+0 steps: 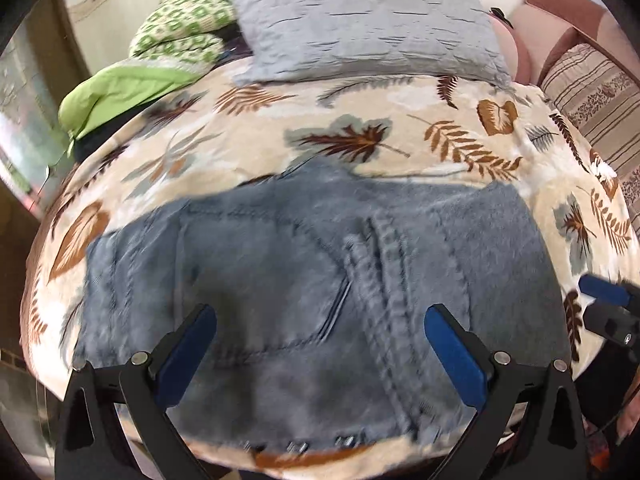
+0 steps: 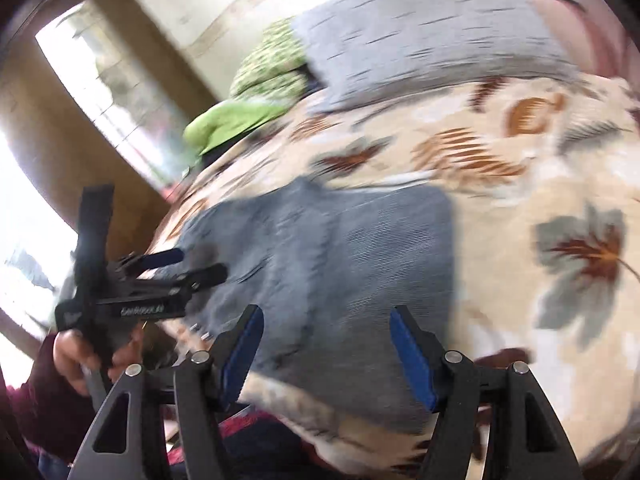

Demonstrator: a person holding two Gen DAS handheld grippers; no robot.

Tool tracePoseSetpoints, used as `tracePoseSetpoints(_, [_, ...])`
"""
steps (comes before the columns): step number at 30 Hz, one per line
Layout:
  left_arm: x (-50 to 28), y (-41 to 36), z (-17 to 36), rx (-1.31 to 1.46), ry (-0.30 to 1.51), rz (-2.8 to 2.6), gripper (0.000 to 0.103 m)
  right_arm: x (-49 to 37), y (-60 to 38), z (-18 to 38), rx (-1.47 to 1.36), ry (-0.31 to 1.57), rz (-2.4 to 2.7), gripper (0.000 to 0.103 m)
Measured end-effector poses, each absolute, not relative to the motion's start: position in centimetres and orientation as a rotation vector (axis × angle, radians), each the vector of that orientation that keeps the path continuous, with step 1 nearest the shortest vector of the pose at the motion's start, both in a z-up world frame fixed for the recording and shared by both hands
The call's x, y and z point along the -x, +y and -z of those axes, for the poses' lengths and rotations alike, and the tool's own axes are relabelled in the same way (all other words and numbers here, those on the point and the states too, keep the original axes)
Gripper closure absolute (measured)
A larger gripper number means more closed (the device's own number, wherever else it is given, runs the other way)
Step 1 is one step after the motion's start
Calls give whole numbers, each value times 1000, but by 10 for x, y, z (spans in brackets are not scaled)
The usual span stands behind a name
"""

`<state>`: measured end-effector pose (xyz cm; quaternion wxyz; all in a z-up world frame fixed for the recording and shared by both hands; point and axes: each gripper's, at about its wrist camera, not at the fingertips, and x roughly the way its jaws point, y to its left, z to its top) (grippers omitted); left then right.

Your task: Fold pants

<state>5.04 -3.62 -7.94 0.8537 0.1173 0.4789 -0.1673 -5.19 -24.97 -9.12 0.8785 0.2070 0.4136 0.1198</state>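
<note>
Folded blue jeans (image 1: 304, 292) lie as a compact rectangle on the leaf-patterned bedspread (image 1: 360, 120), back pocket and seam facing up. My left gripper (image 1: 320, 316) is open and empty, hovering just above the near part of the jeans. My right gripper (image 2: 326, 316) is open and empty over the near edge of the jeans (image 2: 340, 256); it also shows at the right edge of the left wrist view (image 1: 608, 308). The left gripper appears at the left of the right wrist view (image 2: 188, 266), held by a hand, beside the jeans' left end. The right wrist view is motion-blurred.
A grey pillow (image 1: 360, 24) lies at the head of the bed. Green patterned bedding (image 1: 180, 28) and a green cloth (image 1: 116, 88) are piled at the far left. A striped cushion (image 1: 592, 96) sits at the far right. A bright window (image 2: 100, 88) is on the left.
</note>
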Motion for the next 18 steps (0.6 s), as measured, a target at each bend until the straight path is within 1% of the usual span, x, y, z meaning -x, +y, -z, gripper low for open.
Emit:
tracePoseSetpoints(1, [-59, -43, 81, -238, 1010, 357, 0, 48, -252, 96, -452, 864, -255, 41])
tracePoseSetpoints(3, [-75, -53, 86, -229, 1019, 352, 0, 43, -251, 112, -467, 895, -249, 51])
tracePoseSetpoints(4, [-83, -57, 89, -213, 1025, 328, 0, 40, -245, 123, -453, 927, -250, 54])
tracePoseSetpoints(5, [-92, -62, 93, -203, 1033, 341, 2, 40, -241, 132, -431, 952, -256, 59])
tracePoseSetpoints(6, [-97, -66, 96, -199, 1042, 354, 11, 38, -230, 143, -378, 985, -257, 58])
tracePoseSetpoints(7, [-103, -72, 103, -201, 1061, 374, 18, 41, -223, 144, -313, 960, -253, 58])
tracePoseSetpoints(8, [-105, -77, 108, -204, 1080, 389, 36, 42, -217, 142, -260, 945, -253, 59])
tracePoseSetpoints(9, [-108, -84, 115, -207, 1110, 421, 49, 42, -217, 141, -255, 950, -254, 59])
tracePoseSetpoints(10, [-108, -90, 120, -224, 1118, 428, 49, 41, -220, 141, -273, 952, -262, 59])
tracePoseSetpoints(11, [-107, -97, 124, -270, 1086, 415, 49, 41, -224, 143, -303, 950, -272, 58])
tracePoseSetpoints(14, [-102, -112, 122, -351, 1037, 377, 50, 40, -234, 144, -383, 950, -300, 59])
tracePoseSetpoints(15, [-99, -117, 116, -377, 1027, 358, 52, 39, -235, 144, -395, 952, -306, 59])
tracePoseSetpoints(16, [-95, -120, 110, -397, 1007, 349, 52, 39, -235, 144, -398, 952, -310, 59])
tracePoseSetpoints(18, [-81, -128, 85, -447, 891, 328, 52, 39, -235, 143, -400, 954, -313, 59])
